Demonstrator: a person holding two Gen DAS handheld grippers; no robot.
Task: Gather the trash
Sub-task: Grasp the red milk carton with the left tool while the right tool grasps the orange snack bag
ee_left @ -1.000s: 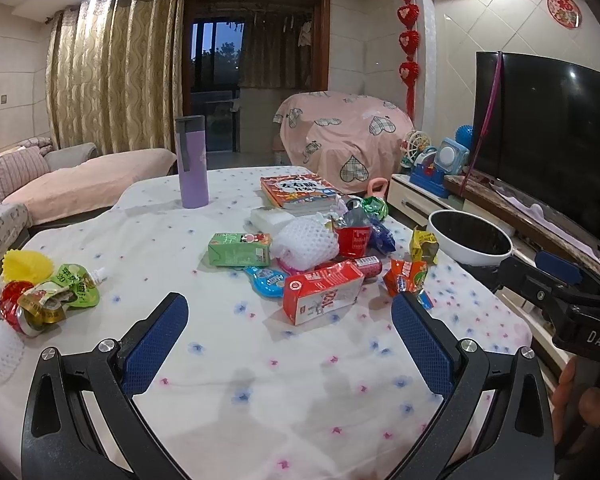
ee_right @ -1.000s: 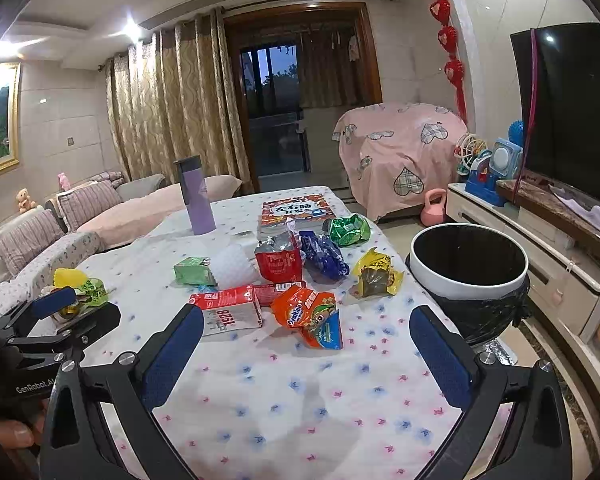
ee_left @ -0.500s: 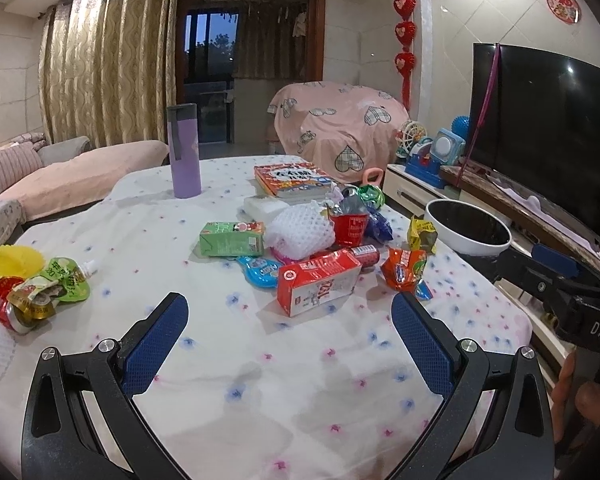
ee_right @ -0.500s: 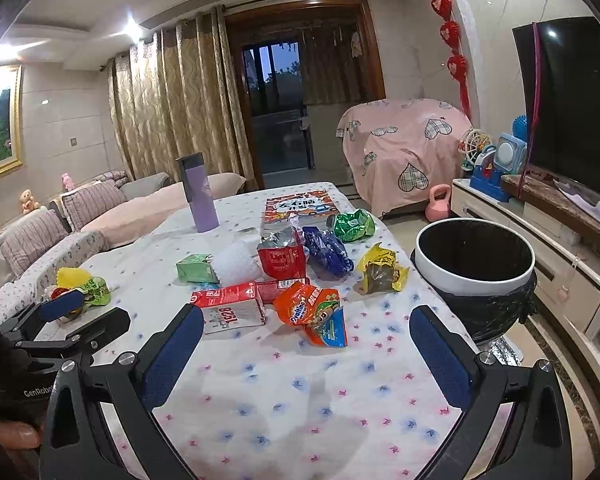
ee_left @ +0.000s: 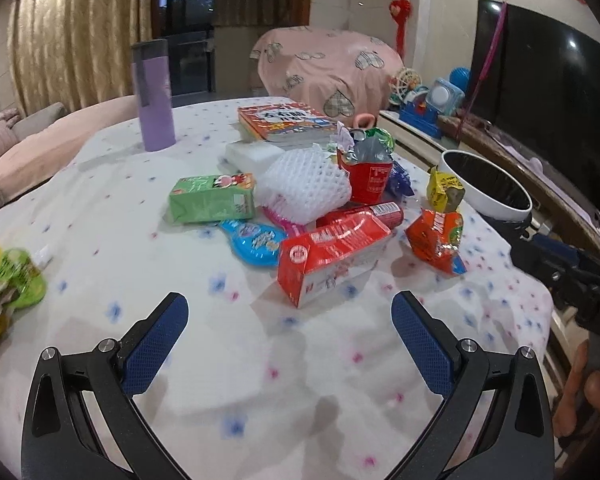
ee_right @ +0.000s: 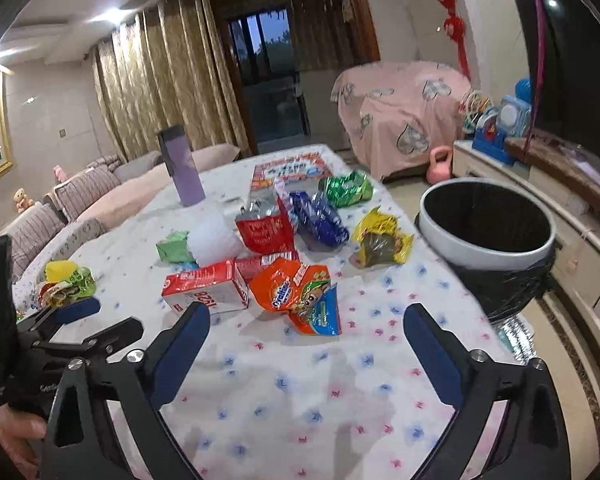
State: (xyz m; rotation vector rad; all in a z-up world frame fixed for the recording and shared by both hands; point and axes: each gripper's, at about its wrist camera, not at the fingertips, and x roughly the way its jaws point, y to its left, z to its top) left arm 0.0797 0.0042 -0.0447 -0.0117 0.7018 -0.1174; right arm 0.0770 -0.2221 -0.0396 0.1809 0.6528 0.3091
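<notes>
Several crumpled snack wrappers and cartons are lying mid-table, the orange foil packet (ee_right: pixel 296 294) and red milk carton (ee_right: pixel 206 294) nearest. Right gripper (ee_right: pixel 306 334), jaws spread but just narrowing, and left gripper (ee_left: pixel 290 330), spread and empty, are approaching; pinching flat edges should help before dropping into the black-lined white bin (ee_right: pixel 486 254) beside the table.

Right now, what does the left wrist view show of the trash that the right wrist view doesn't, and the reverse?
Only the left wrist view shows the blue blister pack beside the green carton.

Only the right wrist view shows the bin's black liner and the blue wrapper in full.

Both show the red carton, the orange wrapper, the yellow wrapper and the purple bottle. Both grippers, left and right, are open and empty.
</notes>
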